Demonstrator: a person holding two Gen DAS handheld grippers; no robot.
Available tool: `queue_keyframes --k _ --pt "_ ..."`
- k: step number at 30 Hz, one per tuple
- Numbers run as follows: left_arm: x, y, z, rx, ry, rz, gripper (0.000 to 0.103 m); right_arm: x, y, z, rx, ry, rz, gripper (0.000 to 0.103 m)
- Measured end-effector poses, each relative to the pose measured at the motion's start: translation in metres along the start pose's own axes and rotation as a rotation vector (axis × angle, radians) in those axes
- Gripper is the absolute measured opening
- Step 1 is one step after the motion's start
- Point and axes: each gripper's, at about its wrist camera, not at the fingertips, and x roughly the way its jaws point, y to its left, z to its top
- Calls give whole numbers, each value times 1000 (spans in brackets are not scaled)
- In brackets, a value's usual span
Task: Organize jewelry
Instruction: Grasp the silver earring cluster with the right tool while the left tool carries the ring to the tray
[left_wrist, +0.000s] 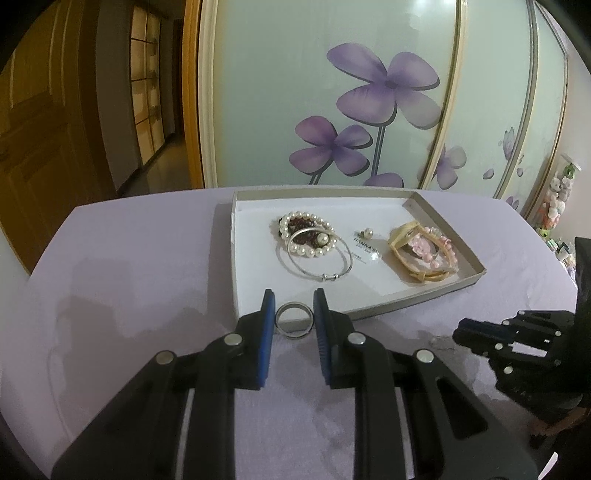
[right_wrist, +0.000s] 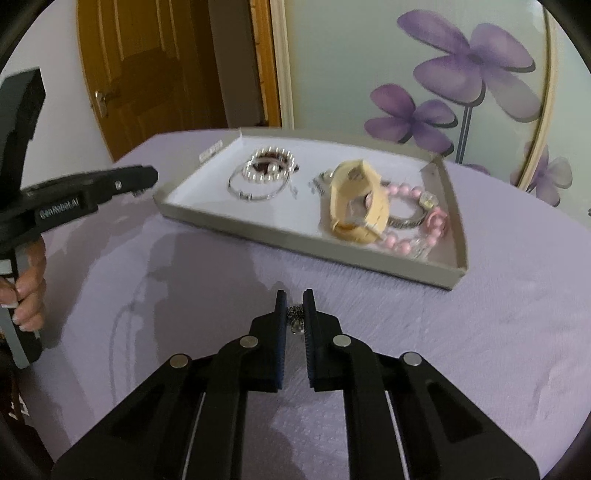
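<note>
Pinching a silver ring (left_wrist: 294, 319), the left gripper (left_wrist: 294, 303) — right gripper (right_wrist: 295, 303) seemingly clamps a small earring (right_wrist: 296, 320).

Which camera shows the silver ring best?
The left wrist view: the ring sits large and sharp between the left gripper fingers, just short of the tray. The right wrist view shows the left gripper side-on, and no ring can be made out.

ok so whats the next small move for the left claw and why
Probably carry the ring forward over the near wall of the tray and release it. The left claw looks shut on the ring just short of that wall, and the pearl bracelet already lies inside.
</note>
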Motion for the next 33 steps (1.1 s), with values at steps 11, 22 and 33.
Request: queue_keyframes --k 11,22,33 --pt "-6 -8 13 11 -38 -4 21 -40 -19 25 23 -134 -32 9" --pt "-3 -18 33 26 -71 -24 21 -48 -35 54 31 -199 -63 9" --pt "24 -25 50 18 -77 -48 21 -20 -46 76 22 -188 -68 9"
